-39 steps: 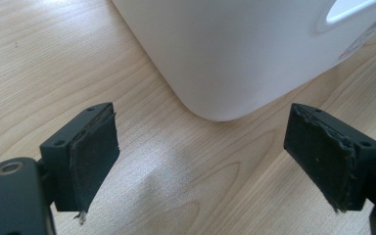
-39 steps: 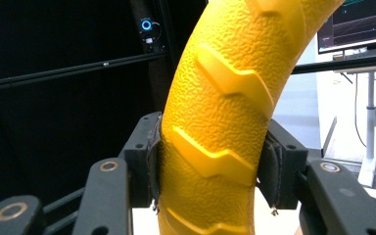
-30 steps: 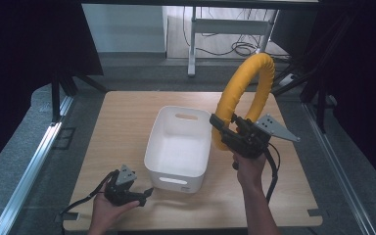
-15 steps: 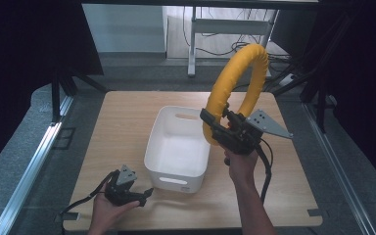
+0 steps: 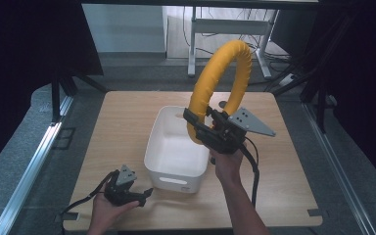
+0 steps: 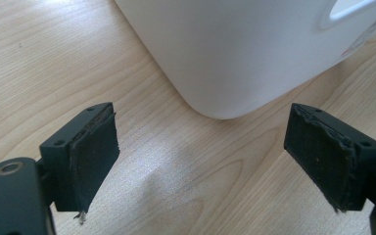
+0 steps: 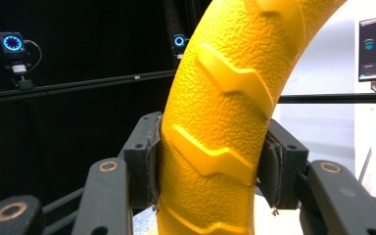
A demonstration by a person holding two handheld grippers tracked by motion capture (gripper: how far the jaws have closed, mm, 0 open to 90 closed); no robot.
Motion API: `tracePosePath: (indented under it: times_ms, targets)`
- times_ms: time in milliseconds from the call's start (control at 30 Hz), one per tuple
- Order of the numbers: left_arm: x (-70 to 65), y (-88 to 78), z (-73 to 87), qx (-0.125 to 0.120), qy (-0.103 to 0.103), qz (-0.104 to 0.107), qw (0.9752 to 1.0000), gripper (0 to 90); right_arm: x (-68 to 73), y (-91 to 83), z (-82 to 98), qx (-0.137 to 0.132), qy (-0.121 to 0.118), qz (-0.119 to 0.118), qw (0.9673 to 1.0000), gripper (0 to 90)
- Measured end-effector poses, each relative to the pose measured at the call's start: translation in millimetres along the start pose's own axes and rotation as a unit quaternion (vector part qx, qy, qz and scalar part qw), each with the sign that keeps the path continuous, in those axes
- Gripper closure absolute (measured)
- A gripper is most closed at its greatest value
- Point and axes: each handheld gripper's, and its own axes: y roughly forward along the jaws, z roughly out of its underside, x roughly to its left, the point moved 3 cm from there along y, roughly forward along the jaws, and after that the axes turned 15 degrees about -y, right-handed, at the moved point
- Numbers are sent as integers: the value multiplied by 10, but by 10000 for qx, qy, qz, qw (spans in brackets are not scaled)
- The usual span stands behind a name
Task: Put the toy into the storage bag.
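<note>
A large yellow ring with a pebbled, ridged surface [image 5: 220,83] stands upright above a white rectangular plastic bin [image 5: 176,147], its lower part clamped between the jaws of the right gripper [image 5: 198,126]. The left gripper [image 5: 144,195] rests low at the near left of the light wooden table [image 5: 112,122], jaws spread wide and empty, just beside the bin's rounded corner. Dark curtains surround the table.

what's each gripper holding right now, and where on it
The right gripper is shut on the yellow ring, clamped across its lower left arc. The left gripper is open and holds nothing.
</note>
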Motion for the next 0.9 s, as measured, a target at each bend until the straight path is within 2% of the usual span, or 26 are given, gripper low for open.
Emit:
tracePosePath:
  times_ms: [567,900]
  targets:
    - [-1,11,4,31,20,-3,10000,131,127,152,51,-9,123,-133,9998,494]
    - [1,10,4,33,31,-12,10000,131,245,246,102,-59,188,-126,9997,493]
